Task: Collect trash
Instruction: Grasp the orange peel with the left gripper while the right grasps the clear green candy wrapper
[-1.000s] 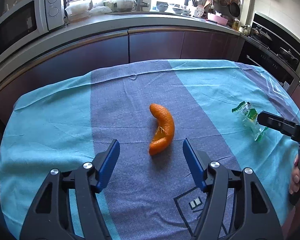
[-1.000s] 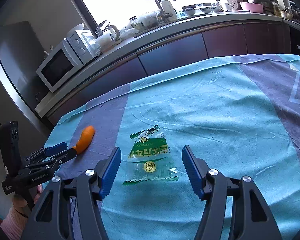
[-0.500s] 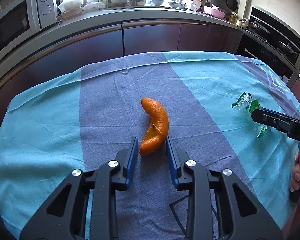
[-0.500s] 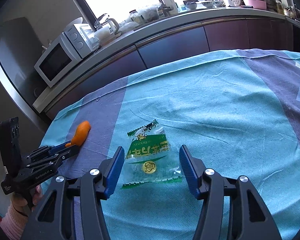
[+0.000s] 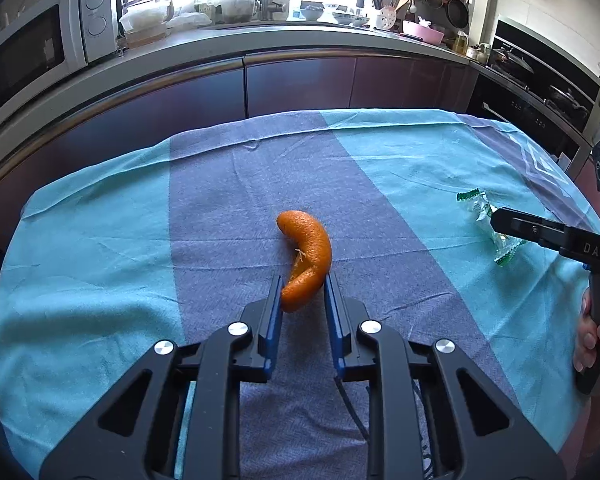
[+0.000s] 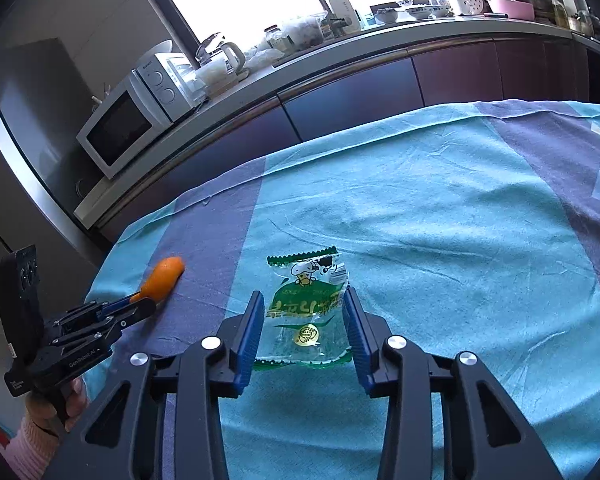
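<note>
A curved orange peel lies on the purple stripe of the tablecloth. My left gripper is closing, and its blue pads press on both sides of the peel's near end. In the right wrist view the same peel sticks out beyond the left gripper. A clear and green snack wrapper lies flat on the turquoise cloth. My right gripper is closing around it, the pads just reaching its side edges. The left wrist view shows the wrapper at the right gripper's tip.
The table's far edge faces dark kitchen cabinets and a worktop with a white microwave, a kettle and dishes. An oven stands at the right. A hand holds the right gripper's grip near the table's right edge.
Both grippers have narrowed from wide open. The left one slid forward until its pads met the peel's near end. The right one's pads drew in to the wrapper's sides.
</note>
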`<action>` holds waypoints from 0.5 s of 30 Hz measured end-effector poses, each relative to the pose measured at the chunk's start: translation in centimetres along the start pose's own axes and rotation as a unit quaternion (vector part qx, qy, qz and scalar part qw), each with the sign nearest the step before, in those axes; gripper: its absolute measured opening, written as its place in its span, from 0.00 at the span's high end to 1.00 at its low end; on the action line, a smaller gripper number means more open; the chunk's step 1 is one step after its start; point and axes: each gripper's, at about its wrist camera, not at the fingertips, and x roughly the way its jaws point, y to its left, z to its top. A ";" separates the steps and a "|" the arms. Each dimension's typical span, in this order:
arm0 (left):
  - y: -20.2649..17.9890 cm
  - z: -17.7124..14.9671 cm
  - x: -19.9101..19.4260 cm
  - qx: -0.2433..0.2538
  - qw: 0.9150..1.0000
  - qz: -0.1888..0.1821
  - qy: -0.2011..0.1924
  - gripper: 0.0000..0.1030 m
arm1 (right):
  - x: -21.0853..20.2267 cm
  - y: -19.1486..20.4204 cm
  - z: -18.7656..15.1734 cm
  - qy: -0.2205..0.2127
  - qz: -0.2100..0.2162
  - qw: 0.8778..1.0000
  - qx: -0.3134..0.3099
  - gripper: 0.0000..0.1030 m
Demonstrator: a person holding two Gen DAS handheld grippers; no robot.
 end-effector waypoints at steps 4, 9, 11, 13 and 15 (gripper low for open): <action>0.2 -0.6 -1.3 0.002 1.000 -0.001 -0.010 0.81 | -0.3 0.2 -0.2 -0.003 0.012 1.000 0.001 0.70; 1.0 -1.6 -2.8 -0.010 1.000 -0.004 -0.018 0.82 | -0.7 0.7 -0.6 -0.007 0.026 1.000 0.000 0.71; 1.3 -2.1 -3.5 -0.012 1.000 -0.004 -0.023 0.83 | -1.0 1.0 -0.7 -0.008 0.035 0.999 -0.002 0.71; 1.5 -2.5 -4.3 -0.011 1.000 -0.002 -0.028 0.83 | -1.2 1.4 -0.9 -0.009 0.038 0.999 -0.006 0.71; 1.6 -3.0 -5.1 -0.010 0.999 -0.003 -0.033 0.84 | -1.3 1.9 -1.1 -0.009 0.044 0.999 -0.008 0.71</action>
